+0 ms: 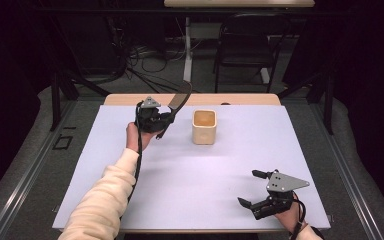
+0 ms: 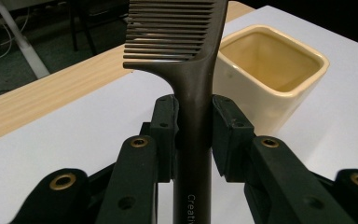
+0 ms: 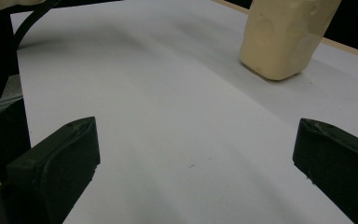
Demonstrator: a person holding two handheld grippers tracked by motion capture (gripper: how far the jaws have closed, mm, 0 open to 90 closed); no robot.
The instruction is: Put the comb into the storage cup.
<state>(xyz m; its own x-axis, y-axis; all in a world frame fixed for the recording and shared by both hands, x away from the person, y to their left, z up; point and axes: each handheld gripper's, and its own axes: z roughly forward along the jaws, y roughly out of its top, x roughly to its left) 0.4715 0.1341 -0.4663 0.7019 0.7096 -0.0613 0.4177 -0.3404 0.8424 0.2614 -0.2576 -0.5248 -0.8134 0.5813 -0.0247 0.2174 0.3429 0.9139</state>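
Comb (image 2: 193, 93) sits clamped by its handle in the left gripper (image 2: 193, 135), teeth up beside the cup (image 2: 272, 74); the high view probably shows it tilted. Right gripper (image 3: 191, 158) rests apart, low on the mat (image 3: 168, 93).

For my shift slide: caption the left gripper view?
Left gripper clamps a dark comb beside the cream cup.

1. A wooden table (image 1: 130, 99) carries a white sheet (image 1: 180, 185) that covers nearly all of its top.
2. A cream square cup (image 1: 204, 127) stands upright on the sheet, toward the far edge.
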